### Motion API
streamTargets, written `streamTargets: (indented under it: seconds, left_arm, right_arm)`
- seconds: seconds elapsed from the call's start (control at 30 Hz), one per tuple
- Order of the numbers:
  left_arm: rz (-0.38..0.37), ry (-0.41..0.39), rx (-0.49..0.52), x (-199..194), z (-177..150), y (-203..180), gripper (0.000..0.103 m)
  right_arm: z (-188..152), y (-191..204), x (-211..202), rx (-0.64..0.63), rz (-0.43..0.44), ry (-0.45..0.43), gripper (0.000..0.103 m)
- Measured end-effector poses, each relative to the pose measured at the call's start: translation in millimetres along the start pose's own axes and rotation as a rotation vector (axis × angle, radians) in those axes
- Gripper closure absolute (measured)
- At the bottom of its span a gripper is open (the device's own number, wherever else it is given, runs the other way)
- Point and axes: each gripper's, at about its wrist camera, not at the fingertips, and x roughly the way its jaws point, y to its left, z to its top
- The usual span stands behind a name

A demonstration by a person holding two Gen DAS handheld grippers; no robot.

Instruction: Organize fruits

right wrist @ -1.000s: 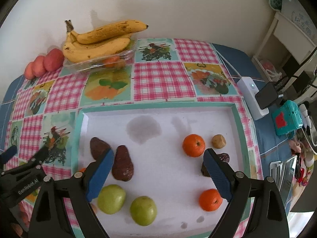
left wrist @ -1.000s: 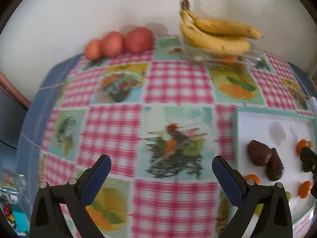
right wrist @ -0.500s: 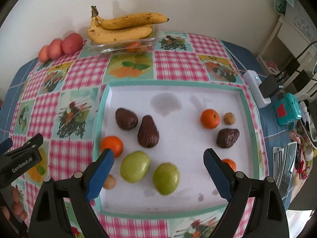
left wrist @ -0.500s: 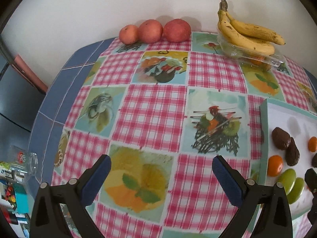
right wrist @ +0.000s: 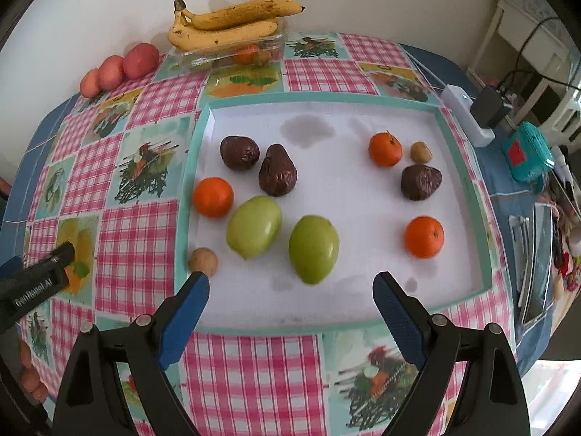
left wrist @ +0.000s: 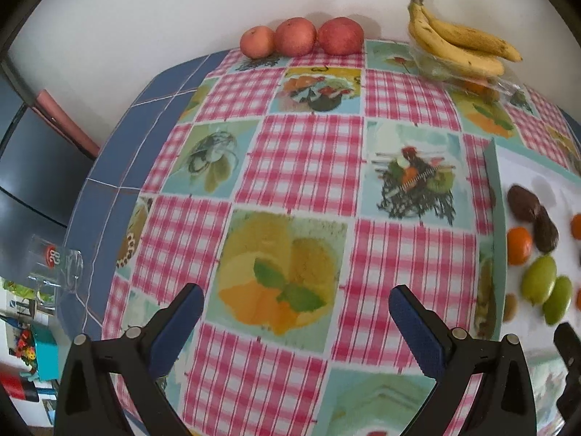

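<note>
A white tray with a teal rim [right wrist: 461, 167] holds loose fruit: two green mangoes [right wrist: 254, 227] [right wrist: 314, 249], three oranges [right wrist: 213, 197] [right wrist: 385, 149] [right wrist: 424, 237], three dark avocados [right wrist: 277, 175] [right wrist: 239, 152] [right wrist: 421, 181] and two small brown fruits [right wrist: 203, 261] [right wrist: 421, 152]. My right gripper [right wrist: 290, 296] is open and empty above the tray's near rim. My left gripper [left wrist: 296, 307] is open and empty over the checked tablecloth, left of the tray [left wrist: 494, 167]. Bananas [left wrist: 457, 47] and three red apples [left wrist: 301, 38] sit at the back wall.
The bananas [right wrist: 232, 23] lie on a clear plastic box [right wrist: 239, 52] holding small fruit. A white power strip with a black plug [right wrist: 472, 112], a teal box [right wrist: 528, 156] and a metal rack [right wrist: 533, 265] crowd the table's right side. A glass [left wrist: 58, 265] stands off the left edge.
Both grippers have drawn back and risen, so more of the table and the whole tray show. The fruit has not moved. Both stay open.
</note>
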Motion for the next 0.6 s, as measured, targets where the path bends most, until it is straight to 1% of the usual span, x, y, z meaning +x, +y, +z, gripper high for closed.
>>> streamTargets:
  seconds: [0.17,0.33,0.47,0.6]
  left_arm:
    - [0.005,0.019,0.039,-5,-16,-2,0.000]
    - [0.019,0.016,0.073,-10,-28,-2,0.000]
    - [-0.004,0.012,0.070,-16,-34,-1,0.000]
    - [0.004,0.017,0.072,-19,-39,1,0.000]
  right_arm:
    - [-10,3,-10,-0.010,0.020,-0.018,0.011]
    - [-17,6,-16,-0.016,0.027,-0.029,0.011]
    - [-21,10,-15,-0.037,0.025,-0.020,0.011]
    - [-27,13,-14,-0.047,0.020,-0.015,0.011]
